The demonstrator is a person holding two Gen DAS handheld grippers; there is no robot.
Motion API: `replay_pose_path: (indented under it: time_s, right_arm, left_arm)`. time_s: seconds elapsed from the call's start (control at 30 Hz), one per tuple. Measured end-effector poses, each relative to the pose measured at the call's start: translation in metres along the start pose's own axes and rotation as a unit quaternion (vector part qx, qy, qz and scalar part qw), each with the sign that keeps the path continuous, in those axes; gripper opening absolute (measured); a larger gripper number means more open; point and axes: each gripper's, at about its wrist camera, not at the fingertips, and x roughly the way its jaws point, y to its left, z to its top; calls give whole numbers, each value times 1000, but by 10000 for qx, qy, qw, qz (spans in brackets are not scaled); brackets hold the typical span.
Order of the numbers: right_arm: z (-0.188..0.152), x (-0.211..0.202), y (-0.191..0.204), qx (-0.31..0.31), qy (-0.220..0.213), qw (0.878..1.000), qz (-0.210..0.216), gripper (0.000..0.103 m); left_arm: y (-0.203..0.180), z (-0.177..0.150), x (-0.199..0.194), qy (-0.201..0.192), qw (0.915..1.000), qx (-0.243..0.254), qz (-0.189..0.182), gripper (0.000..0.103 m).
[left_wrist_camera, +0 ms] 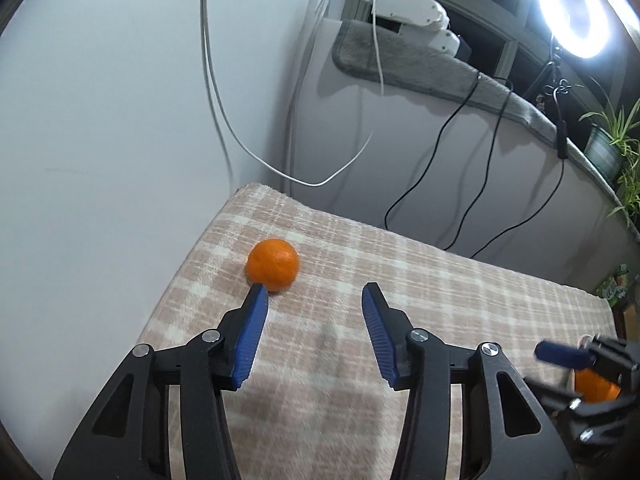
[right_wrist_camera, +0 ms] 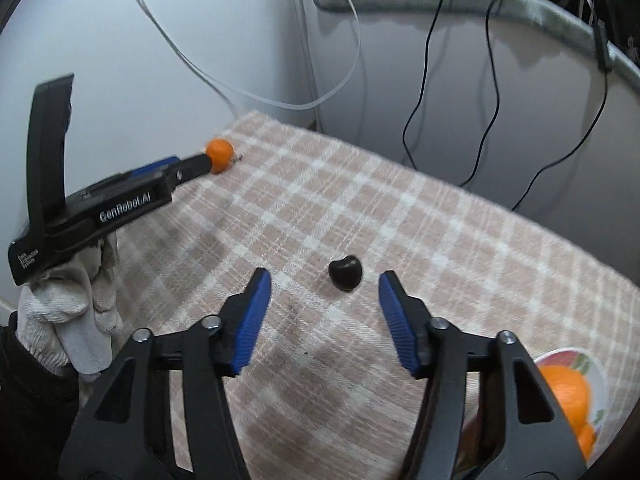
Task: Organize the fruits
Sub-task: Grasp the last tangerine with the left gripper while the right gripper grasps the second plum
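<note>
Left tool [left_wrist_camera: 314, 294] parted, orange [left_wrist_camera: 273, 265] just beyond its left fingertip; right tool [right_wrist_camera: 325, 280] parted, dark fruit [right_wrist_camera: 345, 272] between its tips, untouched.

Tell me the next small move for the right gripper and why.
Probably ease the right gripper forward and down until its open jaws straddle the dark fruit, then close. The fruit lies loose on the checked cloth just ahead of the tips, nearer the right one, not yet between the jaws.
</note>
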Motion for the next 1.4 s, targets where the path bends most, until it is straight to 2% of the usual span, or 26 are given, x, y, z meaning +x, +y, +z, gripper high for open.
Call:
replay_pose_path:
  time_s: [0.27, 0.7, 0.83, 0.93, 1.13, 1.4]
  right_arm:
    - [8, 28, -4, 119, 227, 9992, -295, 47]
    - [13, 44, -6, 142, 529, 9976, -430, 35]
    - [13, 44, -6, 151, 534, 9974, -460, 32]
    - [14, 45, -7, 185, 524, 9971, -511, 26]
    - [9, 41, -8, 277, 418, 9977, -464, 24]
    - [7, 26, -4, 335, 249, 9990, -182, 24]
  left_arm:
    - [11, 7, 19, 79, 10000, -44, 11, 46]
    - [23, 12, 42, 250, 9996, -89, 85, 45]
    - [28, 13, 47, 289, 9994, -161, 121, 39]
    - [30, 13, 47, 287, 9992, -189, 179, 33]
    - [30, 12, 45, 230, 9994, -182, 175, 32]
    - [28, 12, 34, 166, 9996, -172, 128, 32]
